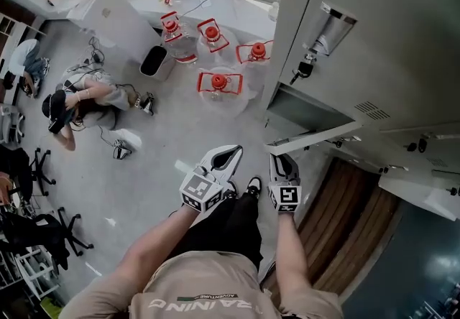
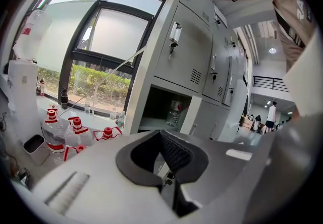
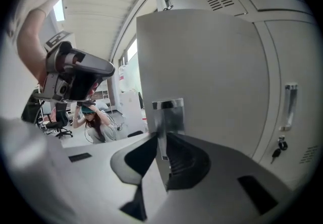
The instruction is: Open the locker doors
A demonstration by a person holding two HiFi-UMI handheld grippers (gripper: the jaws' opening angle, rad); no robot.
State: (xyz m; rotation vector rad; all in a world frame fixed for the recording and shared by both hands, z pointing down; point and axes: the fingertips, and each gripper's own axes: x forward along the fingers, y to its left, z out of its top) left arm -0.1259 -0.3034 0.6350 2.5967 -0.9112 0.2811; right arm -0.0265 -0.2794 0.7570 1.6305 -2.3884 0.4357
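Now: right gripper (image 3: 160, 143) jaws clamp the locker door (image 3: 202, 66) edge, chrome handle (image 3: 169, 112) just beyond them. Left gripper (image 2: 161, 138) jaws closed, empty. Best swung steadily along the hinge arc.

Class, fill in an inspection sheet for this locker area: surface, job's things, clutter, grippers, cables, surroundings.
Surface: grey floor, partly bare.
Job's things: one door swung open, bottle inside; locker above shut, key in its lock.
Clutter: jugs with red caps; bin.
Grippers: right hand-held gripper shut on the door's edge; left hand-held gripper shut, empty.
Cables: cables loose on the floor by a seated person.
Surroundings: window; chairs.
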